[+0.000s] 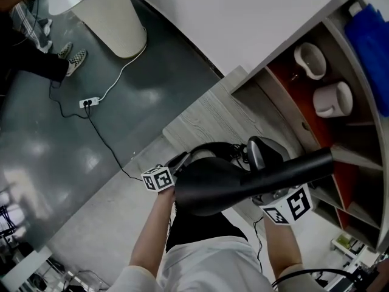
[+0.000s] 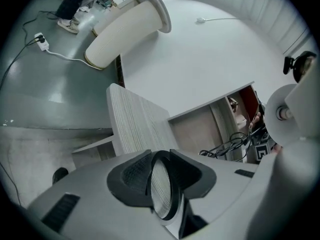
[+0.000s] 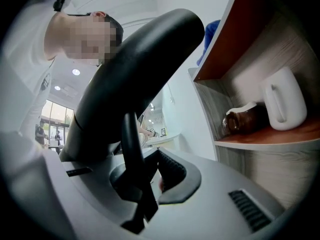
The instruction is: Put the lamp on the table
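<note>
I hold a black lamp (image 1: 243, 184) in the air between both grippers, above the person's lap. Its broad dark body slants up to the right toward the shelves. The left gripper (image 1: 180, 163) is shut on a thin round edge of the lamp (image 2: 162, 191), seen edge-on between its jaws. The right gripper (image 1: 262, 174) is shut on a slim black bar of the lamp (image 3: 132, 159), and the thick lamp body (image 3: 135, 69) rises over it. The pale wood table (image 1: 206, 123) lies just beyond the lamp; its top (image 2: 132, 126) shows ahead of the left jaws.
An open shelf unit (image 1: 285, 111) stands at the right with a white mug (image 1: 333, 99), a bowl (image 1: 311, 59) and a blue thing (image 1: 371, 47). On the grey floor lie a power strip (image 1: 89, 102) and cable, by a white round pedestal (image 1: 112, 17).
</note>
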A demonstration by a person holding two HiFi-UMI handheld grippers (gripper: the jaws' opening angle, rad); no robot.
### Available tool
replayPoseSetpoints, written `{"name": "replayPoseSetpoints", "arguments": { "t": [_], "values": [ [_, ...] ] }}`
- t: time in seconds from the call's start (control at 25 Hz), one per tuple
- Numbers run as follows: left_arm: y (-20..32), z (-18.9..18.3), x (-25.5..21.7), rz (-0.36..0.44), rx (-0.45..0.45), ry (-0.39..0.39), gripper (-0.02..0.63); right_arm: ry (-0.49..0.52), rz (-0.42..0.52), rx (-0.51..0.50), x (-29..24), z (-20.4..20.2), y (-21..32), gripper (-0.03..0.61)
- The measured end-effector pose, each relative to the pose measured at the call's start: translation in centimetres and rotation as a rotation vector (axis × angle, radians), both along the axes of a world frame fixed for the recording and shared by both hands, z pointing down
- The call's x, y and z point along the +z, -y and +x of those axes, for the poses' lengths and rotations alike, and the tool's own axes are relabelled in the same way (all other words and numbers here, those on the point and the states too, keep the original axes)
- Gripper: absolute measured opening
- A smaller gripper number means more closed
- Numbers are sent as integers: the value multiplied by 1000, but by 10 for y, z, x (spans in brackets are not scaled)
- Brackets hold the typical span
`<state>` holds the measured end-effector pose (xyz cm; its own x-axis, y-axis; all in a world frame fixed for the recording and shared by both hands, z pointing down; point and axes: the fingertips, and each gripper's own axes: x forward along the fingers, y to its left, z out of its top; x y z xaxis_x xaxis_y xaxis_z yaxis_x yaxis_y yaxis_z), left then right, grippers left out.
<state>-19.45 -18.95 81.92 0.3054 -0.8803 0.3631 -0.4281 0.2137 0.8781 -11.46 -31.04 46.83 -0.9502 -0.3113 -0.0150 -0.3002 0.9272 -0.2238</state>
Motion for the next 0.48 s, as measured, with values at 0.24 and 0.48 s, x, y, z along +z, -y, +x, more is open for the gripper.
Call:
{"name": "replayPoseSetpoints", "arguments": {
  "t": [0.24, 0.48],
  "values": [
    [-17, 5, 0, 28, -62, -22, 122, -19, 23, -12, 1, -6, -12, 17],
    [-36, -12, -6, 36, -178, 36, 114, -18, 26, 5, 1, -5, -12, 17]
  ]
}}
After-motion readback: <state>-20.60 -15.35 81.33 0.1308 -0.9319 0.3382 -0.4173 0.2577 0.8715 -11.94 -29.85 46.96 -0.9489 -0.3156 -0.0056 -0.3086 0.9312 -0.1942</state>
